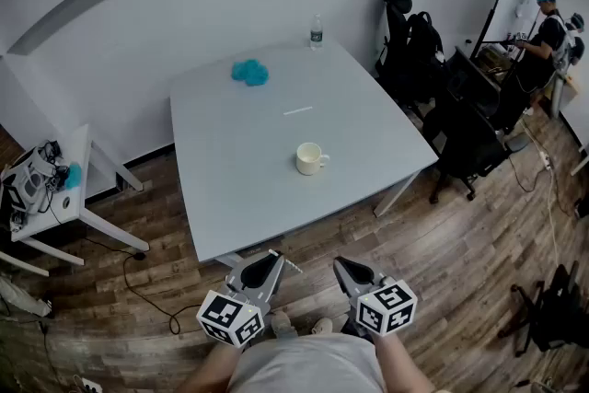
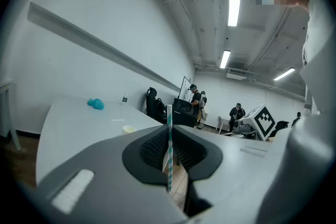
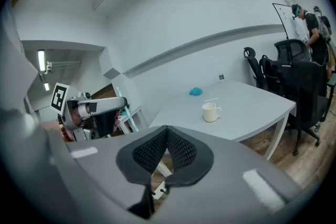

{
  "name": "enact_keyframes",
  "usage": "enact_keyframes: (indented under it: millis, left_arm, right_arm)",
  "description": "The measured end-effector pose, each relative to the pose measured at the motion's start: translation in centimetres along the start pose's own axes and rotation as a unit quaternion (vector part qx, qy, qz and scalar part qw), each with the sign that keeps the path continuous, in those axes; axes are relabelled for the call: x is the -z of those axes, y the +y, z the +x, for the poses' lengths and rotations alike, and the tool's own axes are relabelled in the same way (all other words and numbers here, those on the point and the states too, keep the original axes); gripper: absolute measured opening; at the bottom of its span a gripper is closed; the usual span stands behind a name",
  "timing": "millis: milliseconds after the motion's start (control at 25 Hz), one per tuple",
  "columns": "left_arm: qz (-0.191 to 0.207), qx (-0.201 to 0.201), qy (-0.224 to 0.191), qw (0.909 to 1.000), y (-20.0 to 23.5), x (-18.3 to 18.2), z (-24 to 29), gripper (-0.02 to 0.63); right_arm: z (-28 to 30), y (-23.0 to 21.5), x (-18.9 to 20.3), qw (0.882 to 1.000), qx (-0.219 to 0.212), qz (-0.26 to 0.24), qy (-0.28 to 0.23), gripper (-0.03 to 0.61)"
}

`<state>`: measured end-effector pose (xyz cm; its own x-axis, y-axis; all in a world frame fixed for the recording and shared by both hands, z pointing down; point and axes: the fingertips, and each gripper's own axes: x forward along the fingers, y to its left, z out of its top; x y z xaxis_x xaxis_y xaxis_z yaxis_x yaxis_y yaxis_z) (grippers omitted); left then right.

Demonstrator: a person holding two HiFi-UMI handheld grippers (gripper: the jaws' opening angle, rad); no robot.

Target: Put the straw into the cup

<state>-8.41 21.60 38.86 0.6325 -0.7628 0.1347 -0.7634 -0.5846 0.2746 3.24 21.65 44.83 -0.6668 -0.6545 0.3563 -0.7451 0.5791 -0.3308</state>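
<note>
A cream cup (image 1: pixel 311 158) stands upright near the middle of the grey table (image 1: pixel 230 189). It also shows in the right gripper view as the cup (image 3: pixel 210 112). A white straw (image 1: pixel 298 110) lies flat on the table beyond it. My left gripper (image 1: pixel 271 258) hangs below the table's near edge, shut on a green-and-white striped straw (image 2: pixel 169 149) that stands upright between its jaws. My right gripper (image 1: pixel 343 263) is beside it, also short of the table, its jaws (image 3: pixel 167 131) shut with nothing between them.
A blue cloth (image 1: pixel 249 72) and a water bottle (image 1: pixel 317 30) sit at the table's far side. Black office chairs (image 1: pixel 460 129) stand to the right, where a person (image 1: pixel 538 37) works at a whiteboard. A small white side table (image 1: pixel 55 198) is at the left.
</note>
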Motion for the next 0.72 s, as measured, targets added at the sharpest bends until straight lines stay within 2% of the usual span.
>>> enact_keyframes:
  millis: [520, 720]
  left_arm:
    - [0.001, 0.008, -0.005, 1.0, 0.7, -0.6, -0.4, 0.043]
    - [0.0, 0.018, -0.006, 0.9998, 1.4, -0.9, -1.1, 0.043]
  right_arm:
    - [0.9, 1.1, -0.4, 1.0, 0.002, -0.018, 0.004, 0.006]
    - [1.5, 1.4, -0.6, 1.0, 0.027, -0.001, -0.011, 0.006]
